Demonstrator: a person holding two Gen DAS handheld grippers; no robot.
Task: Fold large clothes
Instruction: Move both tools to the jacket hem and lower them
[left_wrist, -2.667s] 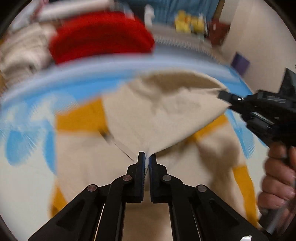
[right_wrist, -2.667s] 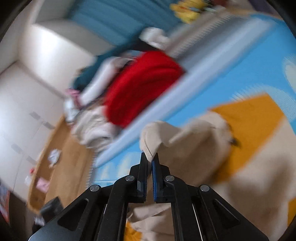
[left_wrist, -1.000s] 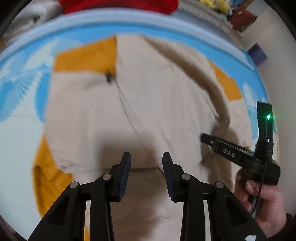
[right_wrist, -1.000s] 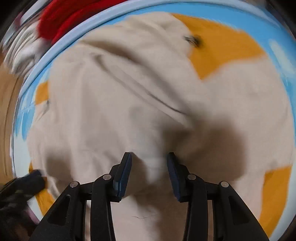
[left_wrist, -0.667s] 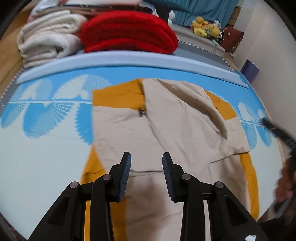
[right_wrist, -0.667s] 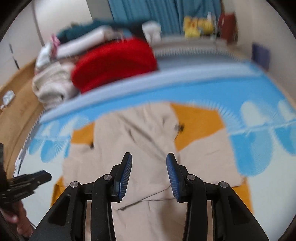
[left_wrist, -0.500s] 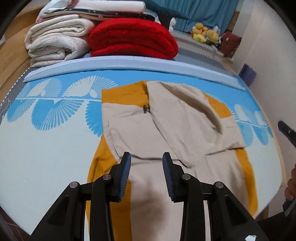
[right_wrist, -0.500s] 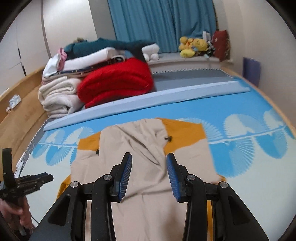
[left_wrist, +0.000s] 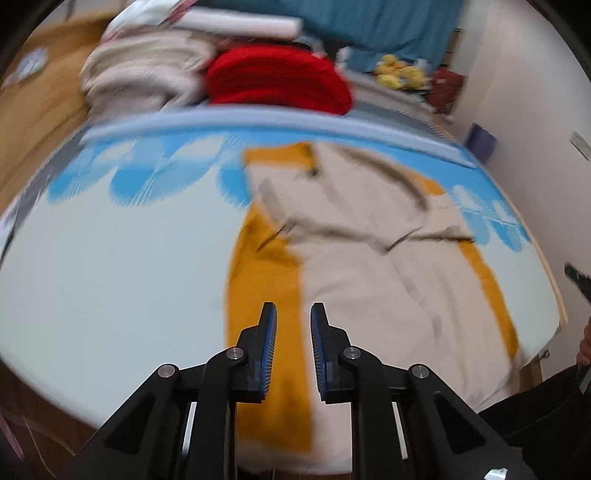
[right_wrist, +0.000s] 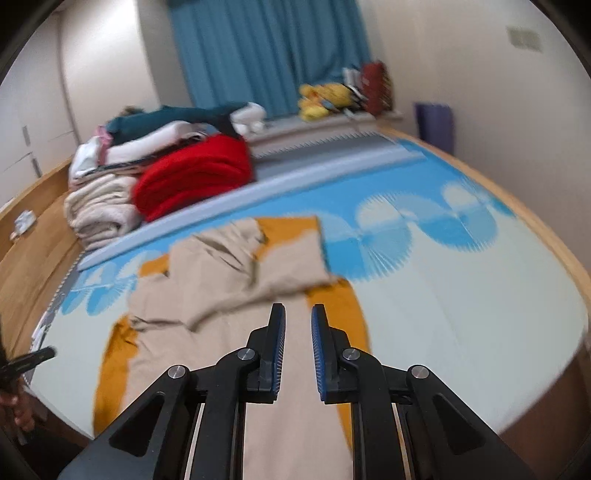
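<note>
A large beige and mustard-yellow garment lies spread on the bed, its two upper flaps folded in over the middle; it also shows in the right wrist view. My left gripper is open and empty, above the garment's near left mustard edge. My right gripper is open and empty, above the garment's near right part. The right gripper's tip shows at the right edge of the left wrist view, and the left gripper's tip at the left edge of the right wrist view.
The bed cover is pale with blue fan prints. At the bed's far side lie a folded red blanket, cream blankets and other stacked clothes. Blue curtain, yellow plush toys and walls lie beyond.
Both grippers let go of the garment's flaps, opened, and pulled back toward the near edge of the bed. The flaps now lie folded on the garment.
</note>
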